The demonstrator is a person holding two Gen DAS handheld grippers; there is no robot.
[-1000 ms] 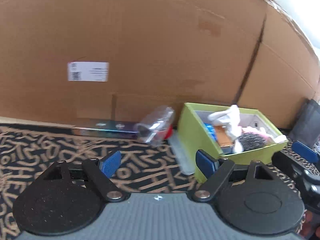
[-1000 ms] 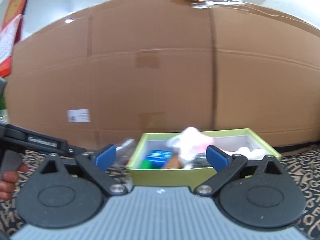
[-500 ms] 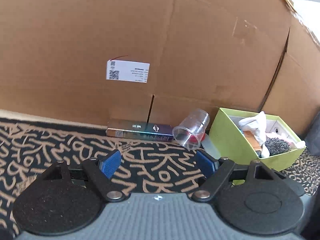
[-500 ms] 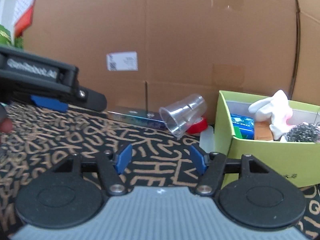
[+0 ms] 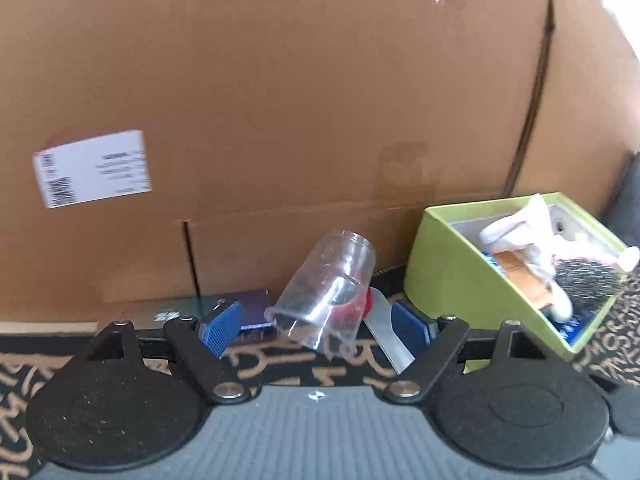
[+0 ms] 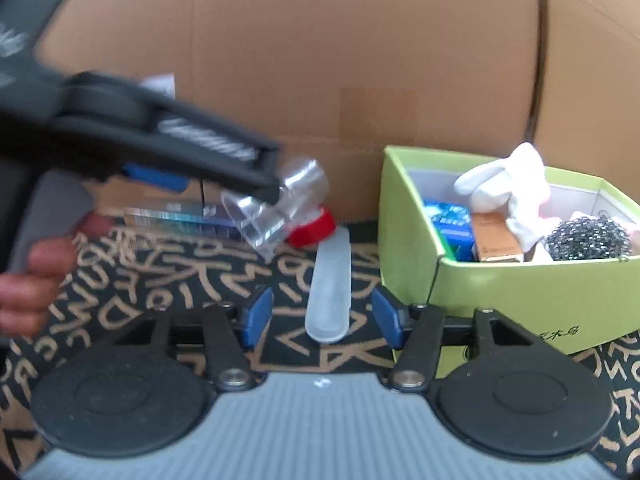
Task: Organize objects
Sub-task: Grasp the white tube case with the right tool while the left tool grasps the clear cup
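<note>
A clear plastic cup [image 5: 328, 292] lies tilted on its side, leaning on a red lid [image 6: 312, 226]. My left gripper [image 5: 316, 326] is open, its blue pads on either side of the cup's mouth. It also shows in the right wrist view [image 6: 224, 184], over the cup [image 6: 276, 208]. My right gripper [image 6: 320, 316] is open around the near end of a frosted white oblong case [image 6: 330, 288] lying on the mat. A green box [image 6: 500, 280] holds a white plush toy [image 6: 508, 184], a steel scourer [image 6: 584, 240] and small cartons.
A flat iridescent blue box [image 6: 180, 220] lies along the foot of a big cardboard wall [image 5: 280, 120] at the back. The black mat with tan letters [image 6: 160, 280] covers the floor. The green box [image 5: 480, 280] stands right of the cup.
Both grippers have moved forward and closer together. The left one now has the cup between its pads; the right one now straddles the frosted case.
</note>
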